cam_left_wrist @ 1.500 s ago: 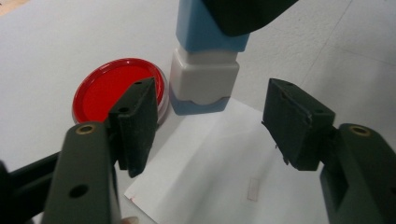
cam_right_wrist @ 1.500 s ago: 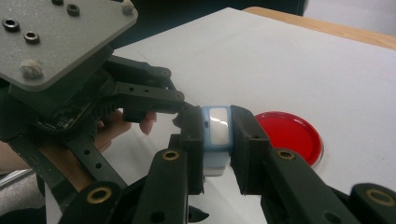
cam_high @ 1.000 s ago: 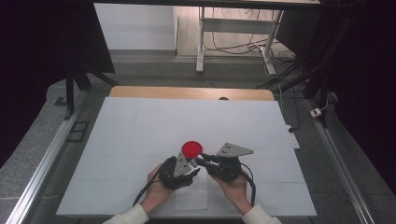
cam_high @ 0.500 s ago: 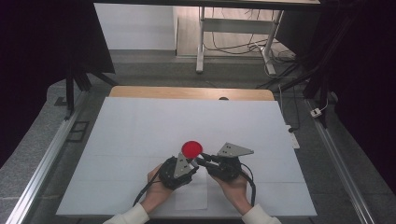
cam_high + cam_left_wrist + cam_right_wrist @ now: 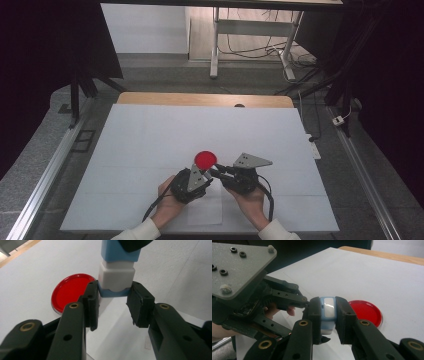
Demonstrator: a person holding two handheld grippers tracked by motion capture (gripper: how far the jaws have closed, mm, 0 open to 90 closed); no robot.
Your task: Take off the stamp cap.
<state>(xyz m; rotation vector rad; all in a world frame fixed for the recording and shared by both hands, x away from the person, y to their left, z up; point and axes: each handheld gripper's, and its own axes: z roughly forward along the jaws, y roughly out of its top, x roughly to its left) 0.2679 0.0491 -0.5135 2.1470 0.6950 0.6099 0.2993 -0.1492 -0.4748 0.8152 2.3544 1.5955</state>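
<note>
Your right gripper (image 5: pixel 328 303) is clenched on the blue-and-white block (image 5: pixel 327 312), with its pads flat against the two blue sides and the block held up off the bench (image 5: pixel 150 140). Your left gripper (image 5: pixel 114 288) meets it head-on. Its jaws have just been closing, and they now pinch the thin blue band at the near end of the block, just below the white section (image 5: pixel 116 275). The grip looks shallow, since only the pad tips bear on that end. Both grasps are therefore made, and the block hangs between the two grippers, which sit tip to tip in the high view, each in one of your hands. No gap shows along the seams of the block, so if the work is to pull or twist one end away from the other, I judge that this step is not yet done. Just beyond the gripper tips, a little to the left of your left gripper, the red disc (image 5: pixel 71 292) lies flat on the bench, close to the block but apart from it. Nothing rests on it. Whatever the disc is to receive, or be fitted to, looks like it is yet to come.
</note>
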